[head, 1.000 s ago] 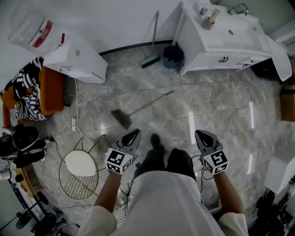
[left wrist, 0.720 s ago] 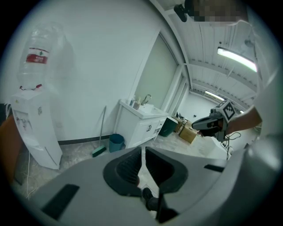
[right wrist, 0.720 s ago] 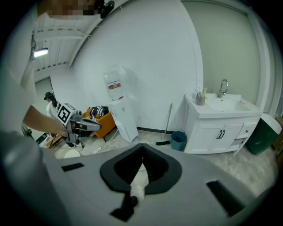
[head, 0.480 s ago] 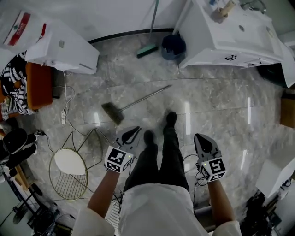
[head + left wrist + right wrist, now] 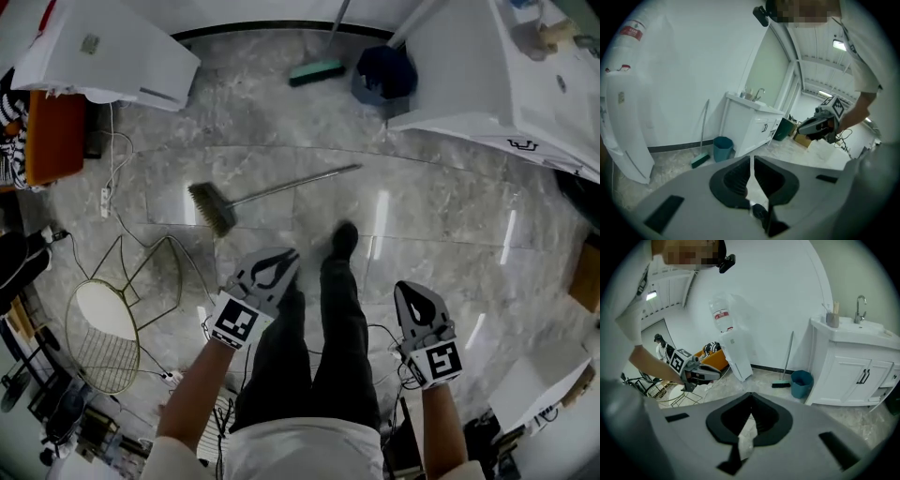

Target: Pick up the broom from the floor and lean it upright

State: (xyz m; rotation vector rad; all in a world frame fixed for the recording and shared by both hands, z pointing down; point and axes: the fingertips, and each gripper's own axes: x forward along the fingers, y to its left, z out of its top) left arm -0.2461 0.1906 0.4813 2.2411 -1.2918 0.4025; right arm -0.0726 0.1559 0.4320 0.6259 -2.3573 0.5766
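The broom [image 5: 272, 192] lies flat on the marble floor, its brush head at the left and its thin metal handle running up to the right. My left gripper [image 5: 284, 256] is shut and empty, hanging just below the handle's middle and apart from it. My right gripper [image 5: 410, 289] is farther right, also shut and empty, well away from the broom. The left gripper [image 5: 752, 157] shows its pads together in its own view, and so does the right gripper [image 5: 751, 394]. Neither gripper view shows the floor broom.
A green-headed broom [image 5: 317, 70] and a blue bin [image 5: 384, 73] stand by the far wall beside a white sink cabinet [image 5: 506, 94]. A wire-framed stool [image 5: 98, 328] and cables [image 5: 117, 178] lie at the left. The person's legs and shoe [image 5: 342, 239] are between the grippers.
The person has stepped forward with one foot. Both grippers have sunk toward the floor and come nearer the broom, still shut.
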